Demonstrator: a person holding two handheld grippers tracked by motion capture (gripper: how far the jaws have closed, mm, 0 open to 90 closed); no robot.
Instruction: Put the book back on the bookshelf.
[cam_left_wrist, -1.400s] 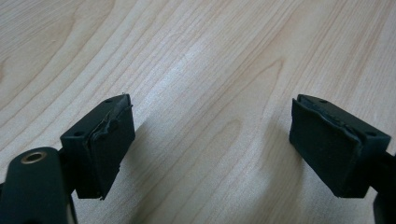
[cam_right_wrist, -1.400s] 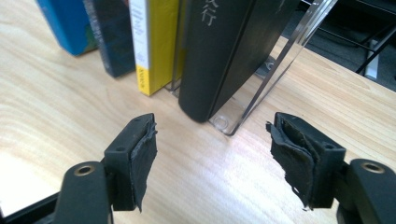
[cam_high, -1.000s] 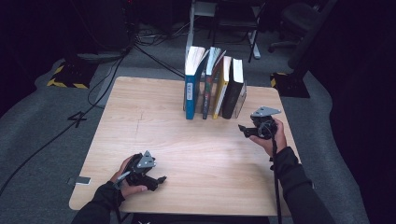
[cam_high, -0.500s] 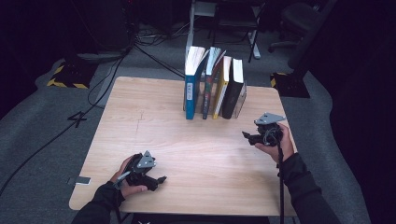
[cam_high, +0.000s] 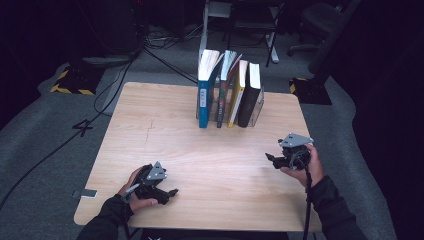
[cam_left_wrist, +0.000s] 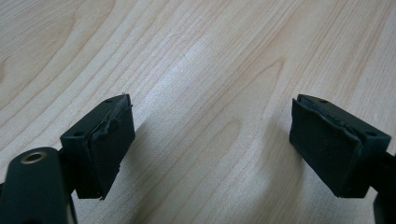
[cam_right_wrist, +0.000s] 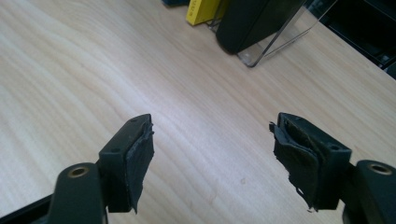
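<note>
The right gripper (cam_high: 272, 160)'s fingers (cam_right_wrist: 133, 158) stood apart, empty, over bare tabletop (cam_high: 225, 165) at lower right; the left gripper (cam_high: 170, 192)'s likewise at lower left. The black book (cam_high: 251, 95), upper centre, upright beside a clear bookend (cam_right_wrist: 280, 39), looked stiff and heavy: best pinched across its spine.

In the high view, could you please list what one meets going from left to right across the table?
Left tongs → blue book → dark slim book → yellow book → black book → right tongs.
</note>
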